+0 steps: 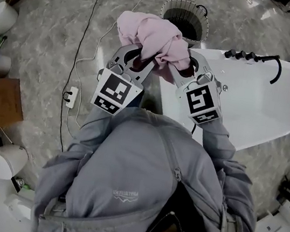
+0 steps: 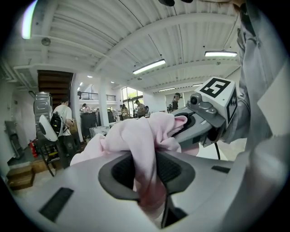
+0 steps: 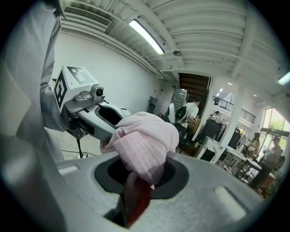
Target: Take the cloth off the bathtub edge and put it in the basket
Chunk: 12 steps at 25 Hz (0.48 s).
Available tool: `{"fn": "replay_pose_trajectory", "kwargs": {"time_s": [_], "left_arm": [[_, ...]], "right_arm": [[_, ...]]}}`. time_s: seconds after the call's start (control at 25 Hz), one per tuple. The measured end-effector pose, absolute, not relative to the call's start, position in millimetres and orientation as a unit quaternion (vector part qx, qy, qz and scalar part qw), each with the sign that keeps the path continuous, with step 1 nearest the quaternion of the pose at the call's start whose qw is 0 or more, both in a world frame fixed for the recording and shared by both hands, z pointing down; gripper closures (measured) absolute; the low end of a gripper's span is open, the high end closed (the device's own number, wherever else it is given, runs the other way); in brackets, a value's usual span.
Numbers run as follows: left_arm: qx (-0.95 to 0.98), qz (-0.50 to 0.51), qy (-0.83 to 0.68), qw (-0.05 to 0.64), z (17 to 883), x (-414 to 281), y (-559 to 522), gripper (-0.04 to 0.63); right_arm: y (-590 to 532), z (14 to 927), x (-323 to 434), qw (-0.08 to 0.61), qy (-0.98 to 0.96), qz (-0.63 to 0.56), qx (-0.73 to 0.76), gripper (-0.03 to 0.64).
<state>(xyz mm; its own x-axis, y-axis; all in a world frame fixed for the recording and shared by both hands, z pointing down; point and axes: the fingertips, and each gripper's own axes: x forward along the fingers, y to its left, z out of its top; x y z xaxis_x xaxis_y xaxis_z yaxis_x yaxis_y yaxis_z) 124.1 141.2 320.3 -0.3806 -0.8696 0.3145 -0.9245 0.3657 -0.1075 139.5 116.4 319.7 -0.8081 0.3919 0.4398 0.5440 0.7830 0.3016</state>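
Both claws have the cloth [image 1: 149, 37] bunched up between them. The left claw [image 1: 137, 54] is nearly closed, with a pink fold pinched right in its pads, and the right claw [image 1: 185, 64] is nearly closed on another wad of it, so it's a two-point hold with the bulk piled on top of the jaw tips. The cloth looks clear of the tub [image 1: 255, 108], which sits off to the right claw's outer side, and the basket [image 1: 185, 16] is just ahead of both claws, past the bundle. So the lift looks done and the drop is what's left. Trouble could start if one claw lets go before the other, because the cloth would swing off the remaining pinch and could flop over the basket rim or onto the floor. Each claw only has a thin fold, so a quick jerk could slip it out. The basket also looks light and wiry, and a trailing corner catching it could tip it.
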Motion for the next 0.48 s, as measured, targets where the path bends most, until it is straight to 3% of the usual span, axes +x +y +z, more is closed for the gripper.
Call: {"fn": "replay_pose_trajectory", "kwargs": {"time_s": [0.48], "left_arm": [[0.524,0.124,-0.837,0.096,320,-1,183,0.497]], "right_arm": [[157,320,12,0.171,-0.923,-0.220,-0.264,0.527]]}}
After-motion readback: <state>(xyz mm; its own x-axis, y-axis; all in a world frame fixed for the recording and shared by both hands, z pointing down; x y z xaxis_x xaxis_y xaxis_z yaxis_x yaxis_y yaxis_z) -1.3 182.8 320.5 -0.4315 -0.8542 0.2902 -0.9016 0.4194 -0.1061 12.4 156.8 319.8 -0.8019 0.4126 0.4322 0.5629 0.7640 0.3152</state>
